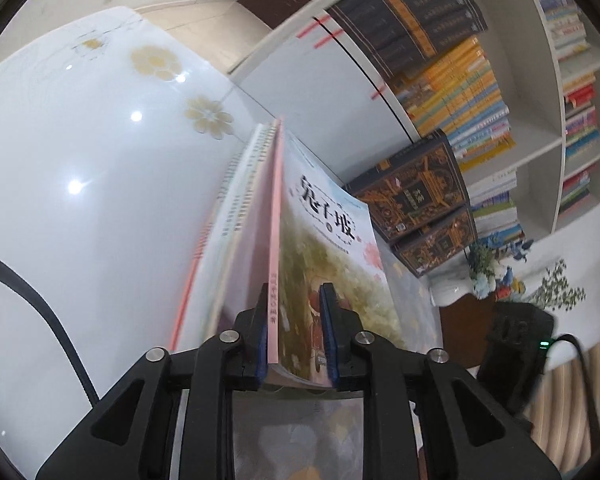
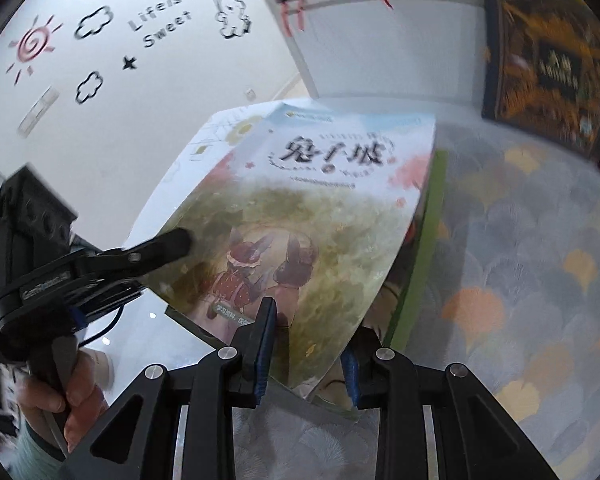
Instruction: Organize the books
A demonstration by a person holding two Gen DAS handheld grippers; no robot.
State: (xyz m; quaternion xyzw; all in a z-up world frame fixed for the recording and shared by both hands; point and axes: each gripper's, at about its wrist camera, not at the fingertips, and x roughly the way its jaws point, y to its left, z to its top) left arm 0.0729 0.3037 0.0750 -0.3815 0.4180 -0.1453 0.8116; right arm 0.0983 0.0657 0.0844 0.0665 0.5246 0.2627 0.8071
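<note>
The bookshelf [image 1: 548, 148] fills the upper right of the left wrist view, white, with many coloured book spines in its compartments. Before it, near the middle right, two dark ornate books [image 1: 416, 196] stand stacked. The counter [image 2: 520, 280] in the right wrist view carries a grey cloth with fan shapes in orange and yellow, at the right and bottom of the frame.

The picture book [image 2: 300, 220], with two rabbit figures on its cover, is in the middle of both views, on top of some other thin books [image 1: 236, 216] and above a green book [image 2: 428, 248].

The left tongs [image 1: 296, 320] pinch the picture book near its pink spine, at the lower middle of the frame. The right tongs [image 2: 308, 340] pinch the lower edge of the same cover. A hand [image 2: 76, 392] grips the handle of the left tongs at the lower left.
</note>
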